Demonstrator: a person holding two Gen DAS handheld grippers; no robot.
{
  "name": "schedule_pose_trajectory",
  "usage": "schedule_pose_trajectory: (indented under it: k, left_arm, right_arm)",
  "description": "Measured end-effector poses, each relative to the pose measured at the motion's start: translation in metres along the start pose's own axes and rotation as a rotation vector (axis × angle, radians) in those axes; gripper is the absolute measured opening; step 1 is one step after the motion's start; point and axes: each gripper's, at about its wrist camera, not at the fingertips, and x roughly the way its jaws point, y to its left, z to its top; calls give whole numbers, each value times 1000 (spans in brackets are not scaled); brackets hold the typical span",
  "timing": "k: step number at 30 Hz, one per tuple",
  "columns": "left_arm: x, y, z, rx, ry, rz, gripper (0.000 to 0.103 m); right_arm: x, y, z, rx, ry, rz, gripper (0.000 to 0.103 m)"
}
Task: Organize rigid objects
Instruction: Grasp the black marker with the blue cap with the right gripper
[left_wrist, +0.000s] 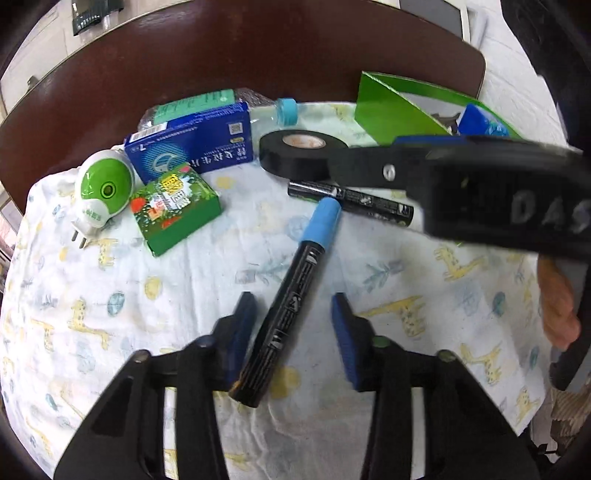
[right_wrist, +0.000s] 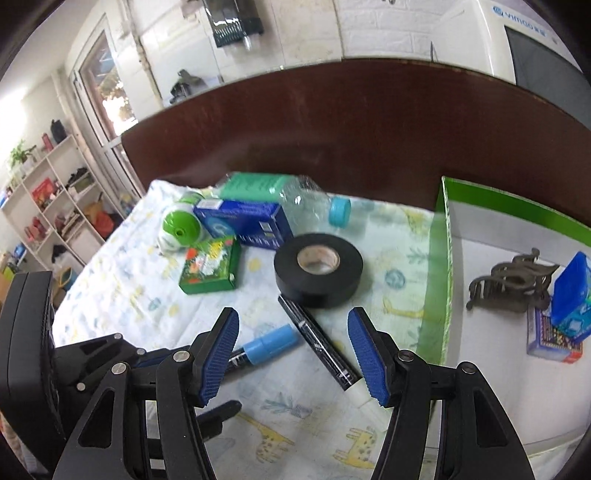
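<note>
A black marker with a blue cap (left_wrist: 288, 302) (right_wrist: 269, 345) lies on the giraffe-print cloth (left_wrist: 129, 332). My left gripper (left_wrist: 291, 332) stands open around its barrel, with a gap on the right side. A second black marker (left_wrist: 354, 201) (right_wrist: 321, 343) lies beside a black tape roll (left_wrist: 299, 151) (right_wrist: 317, 269). My right gripper (right_wrist: 295, 358) is open over that marker, its right pad near the white tip. A green cardboard box (left_wrist: 388, 107) (right_wrist: 443, 258) stands on the right.
At the cloth's far left lie a small green box (left_wrist: 177, 210), a blue box (left_wrist: 192, 147), a green-white plug-in device (left_wrist: 99, 192) and a bottle (right_wrist: 306, 203). The cardboard box holds a dark metal piece (right_wrist: 509, 284) and a blue case (right_wrist: 572, 291). A hand (left_wrist: 557, 310) is at right.
</note>
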Motion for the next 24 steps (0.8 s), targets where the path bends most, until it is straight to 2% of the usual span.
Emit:
schedule_pose_trajectory:
  k: [3, 12, 17, 20, 24]
  left_arm:
    - [-5, 14, -5, -38, 1, -20, 14]
    - [-25, 71, -30, -157, -11, 50, 14]
    - [-28, 77, -32, -172, -15, 42, 15]
    - [-23, 75, -26, -168, -12, 38, 14]
    - [-12, 78, -12, -183, -14, 20, 14]
  right_arm:
    - [5, 6, -4, -35, -8, -77, 63]
    - [14, 16, -4, -70, 30, -193, 63]
    - [14, 40, -6, -188, 28, -234, 63]
    - [27, 45, -10, -254, 91, -265, 63]
    - [44, 34, -15, -219, 159, -285, 62]
